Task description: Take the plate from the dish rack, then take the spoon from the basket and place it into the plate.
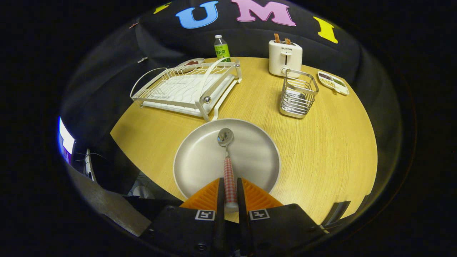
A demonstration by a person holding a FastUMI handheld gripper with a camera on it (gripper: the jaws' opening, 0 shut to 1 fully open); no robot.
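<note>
Spoon (pixel 226 150): metal bowl, red-and-white checked handle. Lies over the plate, bowl pointing far, handle running near and passing between the two fingers. Whether the bowl rests on the plate surface cannot be told.

Gripper (pixel 228 185): fingers drawn close together, one on each side of the spoon handle, both pressing on it. Fingertips sit over the near rim of the plate.

Plate (pixel 200 160): round, pale, shallow. Flat on the table, just ahead of the fingers, its far edge near the foot of the dish rack.

Dish rack (pixel 185 89): white wire frame on a white tray, far and left of the plate, no dishes standing in it.

Basket (pixel 298 94): metal wire cutlery holder, upright, far and right of the plate, well apart from it.

Toaster (pixel 285 57): white, beyond the basket, two slices standing in the slots.

Bottle (pixel 221 48): green label, white cap, upright beyond the rack.

Divided dish (pixel 333 82): small, white, right of the toaster, holding bits of food.

Small plate (pixel 191 63): partly hidden behind the rack.

Table (pixel 328 150): round, light wood.
</note>
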